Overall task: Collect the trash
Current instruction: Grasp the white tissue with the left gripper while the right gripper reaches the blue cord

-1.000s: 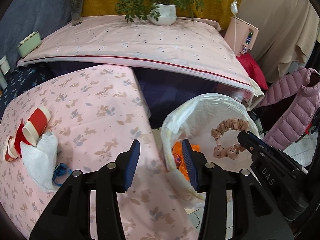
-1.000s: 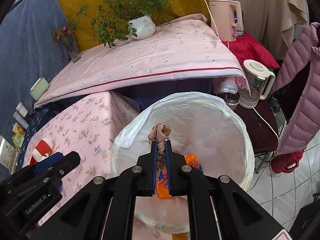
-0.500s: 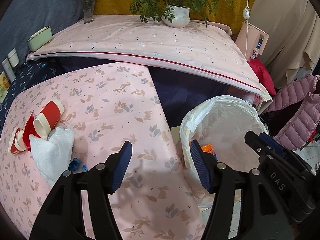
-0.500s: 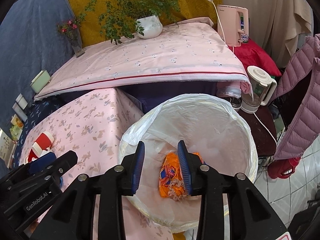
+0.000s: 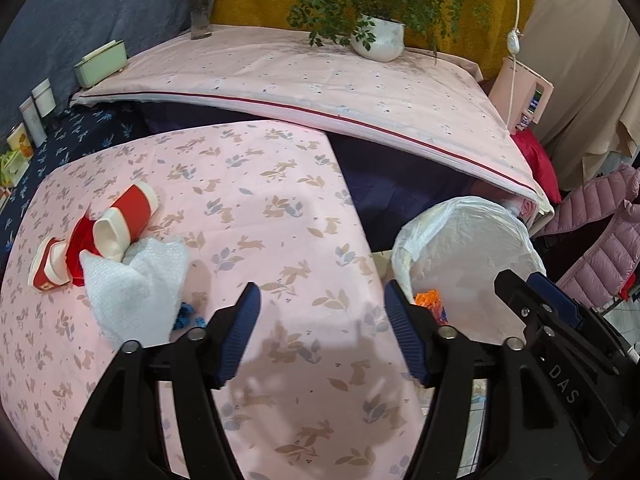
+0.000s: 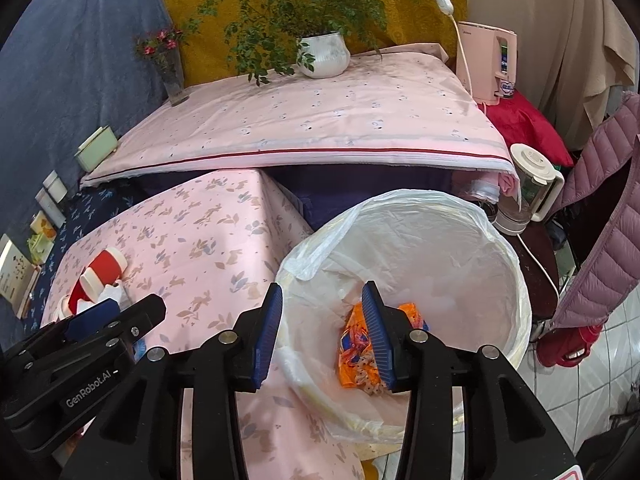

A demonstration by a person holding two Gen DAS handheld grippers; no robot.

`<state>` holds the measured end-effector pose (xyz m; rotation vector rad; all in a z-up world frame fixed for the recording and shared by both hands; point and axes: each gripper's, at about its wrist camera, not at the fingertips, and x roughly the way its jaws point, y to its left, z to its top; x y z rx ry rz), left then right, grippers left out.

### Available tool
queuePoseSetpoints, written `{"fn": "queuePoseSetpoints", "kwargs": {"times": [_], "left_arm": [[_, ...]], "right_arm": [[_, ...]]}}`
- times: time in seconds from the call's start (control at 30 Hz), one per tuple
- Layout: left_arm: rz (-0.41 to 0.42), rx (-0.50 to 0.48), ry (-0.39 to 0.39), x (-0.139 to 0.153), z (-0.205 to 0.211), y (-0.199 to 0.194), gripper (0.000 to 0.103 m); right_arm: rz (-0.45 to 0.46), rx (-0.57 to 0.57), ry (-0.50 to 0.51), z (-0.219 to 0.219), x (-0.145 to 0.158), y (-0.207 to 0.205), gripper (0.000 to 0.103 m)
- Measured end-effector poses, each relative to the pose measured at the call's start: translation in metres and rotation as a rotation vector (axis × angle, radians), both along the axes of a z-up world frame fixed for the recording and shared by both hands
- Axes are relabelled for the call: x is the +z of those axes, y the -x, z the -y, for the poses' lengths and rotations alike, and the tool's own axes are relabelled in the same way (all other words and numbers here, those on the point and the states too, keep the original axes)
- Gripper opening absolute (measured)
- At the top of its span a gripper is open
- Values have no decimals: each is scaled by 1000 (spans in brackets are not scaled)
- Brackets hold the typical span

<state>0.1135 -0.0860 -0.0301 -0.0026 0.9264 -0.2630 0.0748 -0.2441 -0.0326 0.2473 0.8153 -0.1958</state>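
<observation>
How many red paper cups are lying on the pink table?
2: one red cup lies tipped beside the white tissue; a smaller-looking one lies left. Others may hide under the tissue.

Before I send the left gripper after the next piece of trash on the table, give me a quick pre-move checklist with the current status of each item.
1. Left gripper open and holding nothing: ok.
2. Right gripper open, nothing between its fingers: ok.
3. White plastic-lined trash bin mouth open, with an orange crumpled wrapper inside: ok.
4. Trash left on the pink rabbit-print tablecloth: white crumpled paper towel and red-and-white paper cups lying on their sides: ok, reachable targets.
5. Small blue scrap beside the towel: partly hidden, what it is cannot tell.
6. Bare cloth between the left gripper and the towel, nothing in the way: ok.
</observation>
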Motion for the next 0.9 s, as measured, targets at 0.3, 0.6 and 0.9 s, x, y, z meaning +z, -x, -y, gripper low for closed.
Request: {"fn": "queuePoseSetpoints", "kwargs": {"times": [0.3, 0.6, 0.9], "left_arm": [[-8, 96, 13, -5, -52, -1, 71], [-80, 251, 39, -30, -127, -13, 79], [-148, 285, 116, -52, -169, -31, 64]], "right_arm": [[-11, 82, 7, -45, -1, -6, 42], [-37, 159, -1, -91, -9, -15, 46], [-85, 242, 0, -141, -27, -27, 46]]}}
